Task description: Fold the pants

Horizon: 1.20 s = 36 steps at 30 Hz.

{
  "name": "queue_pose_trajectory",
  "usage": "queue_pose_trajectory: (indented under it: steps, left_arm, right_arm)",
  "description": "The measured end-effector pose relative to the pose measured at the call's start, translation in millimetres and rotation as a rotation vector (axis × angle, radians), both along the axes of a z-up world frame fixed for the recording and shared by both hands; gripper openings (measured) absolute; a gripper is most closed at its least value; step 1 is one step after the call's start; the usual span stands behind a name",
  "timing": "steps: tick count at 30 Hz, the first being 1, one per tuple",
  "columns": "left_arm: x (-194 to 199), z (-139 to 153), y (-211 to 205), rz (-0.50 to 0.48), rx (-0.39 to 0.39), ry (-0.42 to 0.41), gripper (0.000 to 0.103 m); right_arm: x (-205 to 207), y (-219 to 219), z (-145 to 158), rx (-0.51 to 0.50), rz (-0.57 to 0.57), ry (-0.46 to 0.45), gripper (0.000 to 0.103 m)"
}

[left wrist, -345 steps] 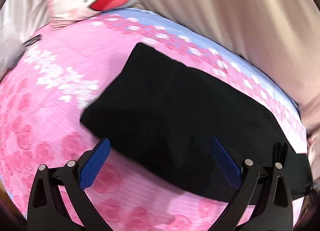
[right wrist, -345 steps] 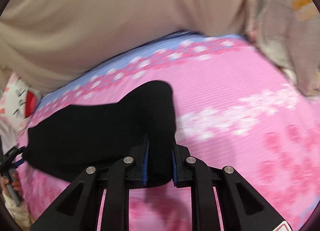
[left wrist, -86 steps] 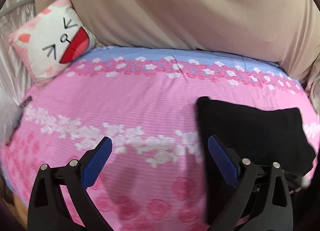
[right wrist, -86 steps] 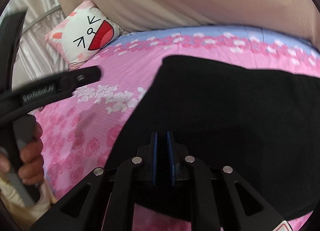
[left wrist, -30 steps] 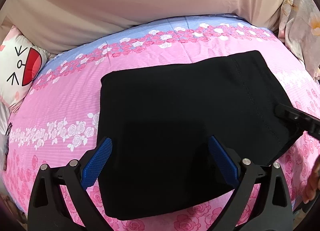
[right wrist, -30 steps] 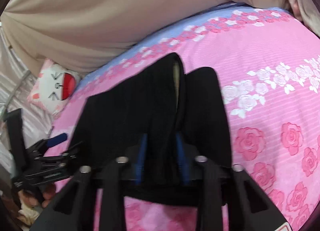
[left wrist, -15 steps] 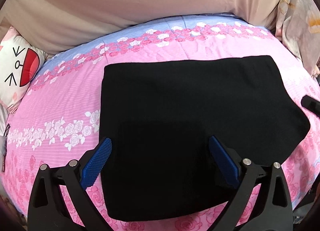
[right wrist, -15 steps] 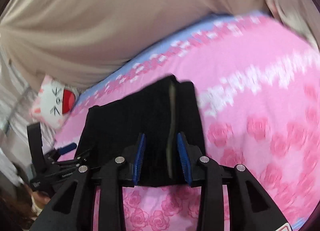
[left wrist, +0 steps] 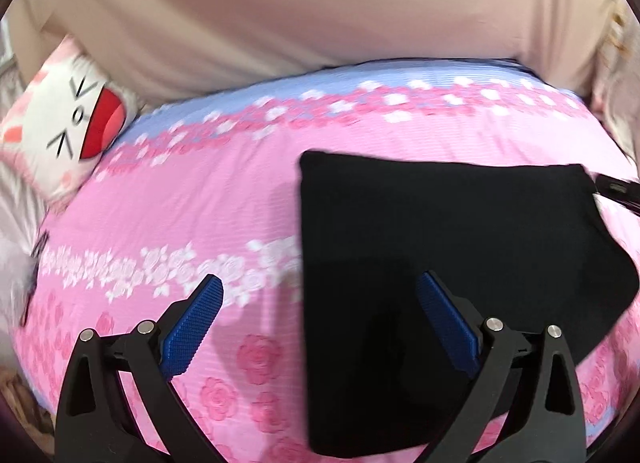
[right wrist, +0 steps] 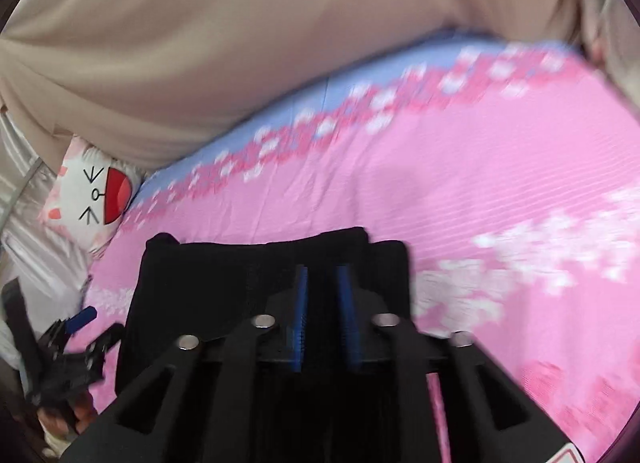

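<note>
We see a cat-face pillow propped at the far left corner of the bed, against a beige curtain that closes off the far side. Nothing lies between our grippers and the black pants, which rest folded into a flat block on the pink floral bedspread, toward the right in the left wrist view. Our left gripper hovers low over the near edge of the bed, its blue fingers spread wide and holding nothing; the right-hand finger sits over the pants' left part. Our right gripper reaches over the pants' right end, fingers a narrow gap apart with black fabric beneath; we cannot tell whether they pinch it.
</note>
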<state>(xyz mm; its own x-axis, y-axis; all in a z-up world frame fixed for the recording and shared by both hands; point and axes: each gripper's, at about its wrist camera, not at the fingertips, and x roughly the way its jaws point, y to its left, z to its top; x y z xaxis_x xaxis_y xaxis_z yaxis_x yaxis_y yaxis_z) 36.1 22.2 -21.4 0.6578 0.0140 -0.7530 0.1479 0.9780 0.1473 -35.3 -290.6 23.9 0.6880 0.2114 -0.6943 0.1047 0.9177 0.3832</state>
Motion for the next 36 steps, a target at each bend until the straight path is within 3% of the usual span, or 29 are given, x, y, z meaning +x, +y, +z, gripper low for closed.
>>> queue_pose_trajectory:
  steps: [1, 4, 8, 13, 18, 20, 21, 22, 25, 27, 28, 29, 32, 34, 36]
  left_arm:
    - [2, -2, 5, 0.009, -0.013, 0.009, 0.096]
    - [7, -9, 11, 0.018, -0.036, 0.038, 0.096]
    - [10, -17, 6, 0.003, -0.036, 0.058, 0.096]
    - [5, -19, 1, -0.017, -0.04, 0.064, 0.096]
    - [-1, -20, 6, -0.025, -0.06, 0.069, 0.096]
    - [0, -24, 6, -0.023, -0.065, 0.079, 0.096]
    - [0, -25, 6, -0.021, -0.066, 0.085, 0.096]
    - [0, -25, 5, -0.018, -0.068, 0.089, 0.096]
    - [-5, -18, 4, -0.038, -0.079, 0.087, 0.096]
    - [-10, -16, 4, -0.045, -0.087, 0.071, 0.098]
    - [-12, -19, 2, -0.057, -0.09, 0.069, 0.098]
    - [-12, -24, -1, -0.065, -0.085, 0.077, 0.098]
    - [-14, -35, 0, -0.045, -0.093, 0.087, 0.098]
    - [-17, -28, 5, -0.055, -0.113, 0.103, 0.098]
    - [-19, -25, 11, -0.051, -0.138, 0.109, 0.098]
  right_arm:
    - [-12, -2, 2, 0.006, -0.013, 0.0, 0.046]
    - [-41, -5, 0, 0.007, -0.075, 0.03, 0.057]
    - [-56, 17, -2, 0.002, -0.047, 0.022, 0.057]
    - [-49, 48, -16, -0.131, 0.015, 0.11, 0.057]
    - [-59, 37, -31, -0.046, 0.004, 0.126, 0.056]
    - [-59, 41, -32, -0.046, 0.014, 0.115, 0.047]
    - [-57, 43, -32, -0.052, 0.017, 0.116, 0.032]
    - [-57, 45, -29, -0.061, 0.017, 0.111, 0.026]
    - [-68, 46, -5, -0.079, 0.022, 0.059, 0.018]
    - [-65, 40, -12, -0.102, 0.023, 0.079, 0.018]
    - [-59, 39, -23, -0.119, 0.023, 0.108, 0.02]
    - [-55, 38, -36, -0.118, 0.03, 0.122, 0.029]
    - [-62, 36, -27, -0.078, -0.011, 0.091, 0.038]
    - [-70, 34, -14, -0.116, -0.062, 0.038, 0.072]
    - [-75, 32, -7, -0.143, -0.085, 0.009, 0.079]
